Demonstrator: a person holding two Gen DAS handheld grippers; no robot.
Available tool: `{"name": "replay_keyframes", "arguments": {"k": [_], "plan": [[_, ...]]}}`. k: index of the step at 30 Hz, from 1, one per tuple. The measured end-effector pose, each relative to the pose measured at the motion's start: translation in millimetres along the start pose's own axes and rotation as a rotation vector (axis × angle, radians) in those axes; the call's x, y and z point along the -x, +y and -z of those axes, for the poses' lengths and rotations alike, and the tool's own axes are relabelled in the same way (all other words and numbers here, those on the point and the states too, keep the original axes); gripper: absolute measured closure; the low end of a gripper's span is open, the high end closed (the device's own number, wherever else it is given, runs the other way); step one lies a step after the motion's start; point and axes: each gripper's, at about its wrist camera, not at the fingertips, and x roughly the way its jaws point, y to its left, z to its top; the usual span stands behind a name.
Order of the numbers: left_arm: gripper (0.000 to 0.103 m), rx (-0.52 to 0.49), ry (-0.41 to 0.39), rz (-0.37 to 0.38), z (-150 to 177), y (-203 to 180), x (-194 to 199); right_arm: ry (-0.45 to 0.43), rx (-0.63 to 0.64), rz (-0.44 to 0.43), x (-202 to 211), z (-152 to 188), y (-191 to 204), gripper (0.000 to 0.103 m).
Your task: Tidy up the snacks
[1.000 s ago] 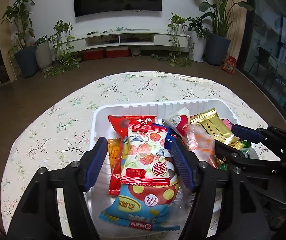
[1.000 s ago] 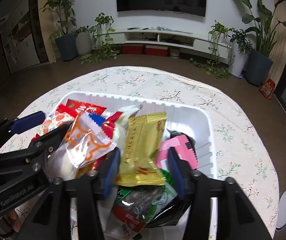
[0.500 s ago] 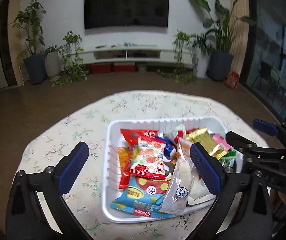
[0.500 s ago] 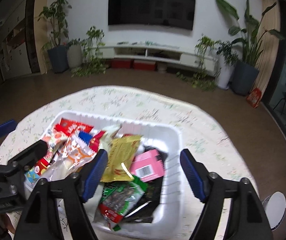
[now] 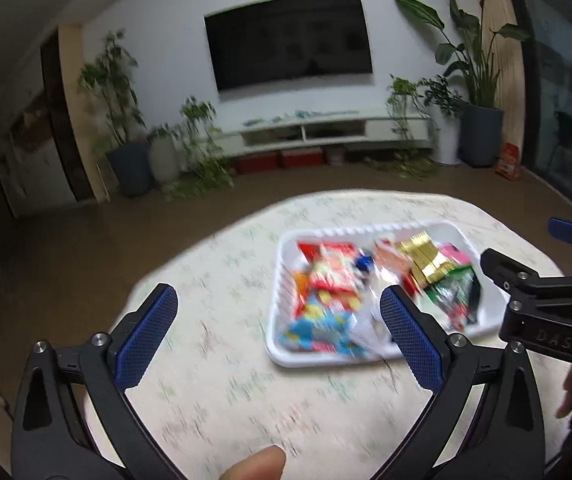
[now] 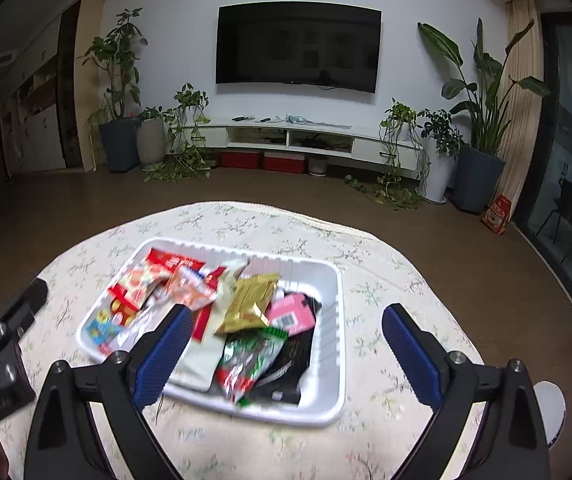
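A white plastic tray (image 6: pixel 331 368) full of snack packets stands on the round floral table; it also shows, blurred, in the left wrist view (image 5: pixel 282 320). Inside lie a gold packet (image 6: pixel 252 302), a pink packet (image 6: pixel 289 314), a green packet (image 6: pixel 250 360) and a red-and-white strawberry packet (image 6: pixel 134 290). My left gripper (image 5: pixel 278 336) is open and empty, held back from the tray, above the table to its left. My right gripper (image 6: pixel 286 356) is open and empty, above the tray's near edge.
The table wears a cream floral cloth (image 6: pixel 381 304). A small white round thing (image 6: pixel 549 412) lies at its right edge. Beyond are brown floor, a wall TV (image 6: pixel 297 46), a low white cabinet (image 6: pixel 305 144) and potted plants (image 6: pixel 477 172).
Both grippers have opened wide, let go of the packets in the tray, and pulled up and back. The left one has also swung left.
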Motion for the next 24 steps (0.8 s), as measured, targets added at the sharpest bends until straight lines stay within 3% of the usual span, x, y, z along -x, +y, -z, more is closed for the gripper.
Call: {"name": "replay_keyframes", "arguments": {"k": [6,15,24], "plan": [[0.000,0.019,0.038,0.060,27.1,5.5,28.9,0.024,-0.047,0.040,25.1,24.6,2.9,0.003],[0.000,0.048,0.073,0.109,36.0,7.4,36.8,-0.006,-0.126,0.094,75.5,68.6,0.8,0.001],[0.000,0.079,0.131,0.128,35.6,14.5,13.5,0.007,-0.112,0.152,60.8,70.7,3.1,0.001]]}}
